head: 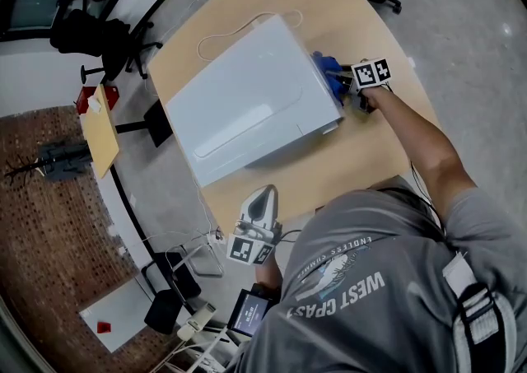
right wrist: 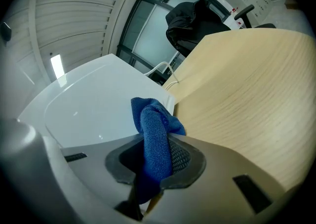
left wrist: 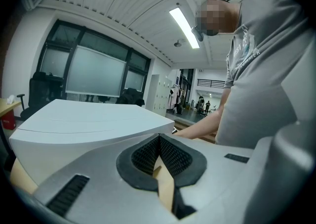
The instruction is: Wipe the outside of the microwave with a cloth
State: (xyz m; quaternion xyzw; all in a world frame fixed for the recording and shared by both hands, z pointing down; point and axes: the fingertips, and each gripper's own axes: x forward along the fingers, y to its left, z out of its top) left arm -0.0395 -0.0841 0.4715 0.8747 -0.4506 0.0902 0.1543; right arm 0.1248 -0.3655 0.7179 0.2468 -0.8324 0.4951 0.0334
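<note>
Cloth (right wrist: 154,129) pinched in the right gripper (head: 342,82) sits right beside the white microwave (head: 247,108) on the surface (head: 362,149) and may slip out if rubbed hard; the left gripper (left wrist: 159,155) is closed on nothing.

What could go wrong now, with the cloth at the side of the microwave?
The blue cloth is pinched in a narrow bunch by the right claw, so the bare claw may scrape the microwave. A hard push could slide the microwave toward the table edge; the shut left claw does not brace it.
</note>
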